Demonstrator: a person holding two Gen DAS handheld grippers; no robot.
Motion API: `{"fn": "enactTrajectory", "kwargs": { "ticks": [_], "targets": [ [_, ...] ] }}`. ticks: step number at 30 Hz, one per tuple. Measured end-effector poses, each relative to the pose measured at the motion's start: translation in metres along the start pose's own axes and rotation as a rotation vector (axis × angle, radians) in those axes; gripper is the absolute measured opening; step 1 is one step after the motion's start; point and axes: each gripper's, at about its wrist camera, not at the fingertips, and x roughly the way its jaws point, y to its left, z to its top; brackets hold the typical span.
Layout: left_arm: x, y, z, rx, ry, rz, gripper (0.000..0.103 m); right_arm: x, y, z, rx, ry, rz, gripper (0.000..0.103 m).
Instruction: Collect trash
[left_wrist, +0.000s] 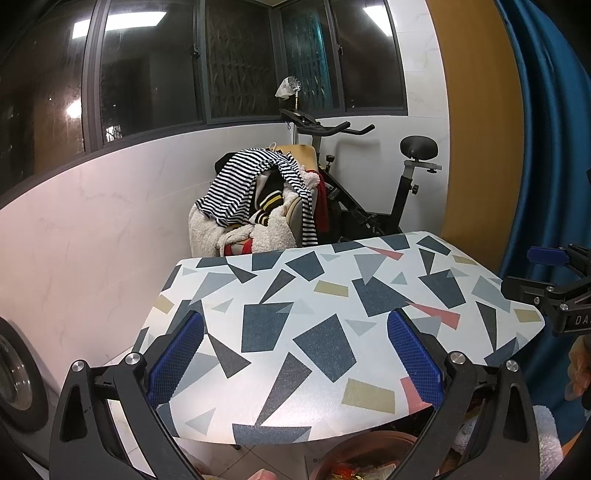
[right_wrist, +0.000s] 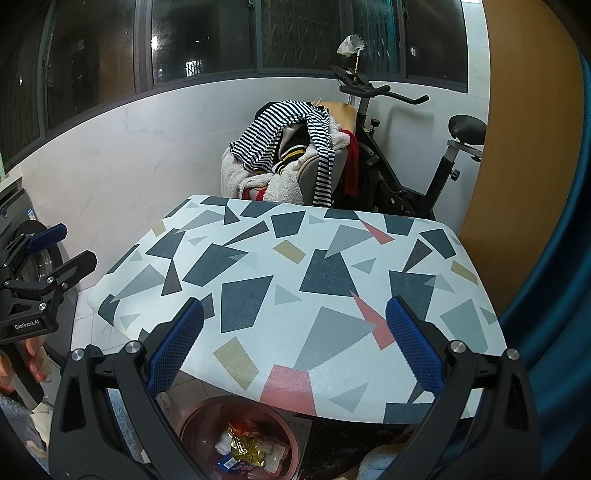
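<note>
A pinkish-brown bin stands on the floor below the table's near edge. It holds several wrappers, among them a gold one and a blue-and-white one. Its rim also shows low in the left wrist view. My left gripper hangs open over the near part of the patterned table, with nothing between its blue pads. My right gripper is open too, above the same table, also holding nothing. Each gripper appears at the side of the other's view: the right gripper, the left gripper.
Behind the table a chair heaped with clothes stands against the tiled wall, with an exercise bike beside it. A washing machine is at the left, a blue curtain at the right. A hand holds the left gripper.
</note>
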Motion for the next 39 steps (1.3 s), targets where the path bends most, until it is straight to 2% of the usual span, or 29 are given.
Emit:
{"fn": "enactTrajectory", "kwargs": {
  "ticks": [39],
  "targets": [
    [-0.003, 0.0016, -0.0014, -0.02, -0.002, 0.009, 0.097, 0.004, 0.0028, 0.0009, -0.002, 0.0, 0.0, 0.097]
  ]
}}
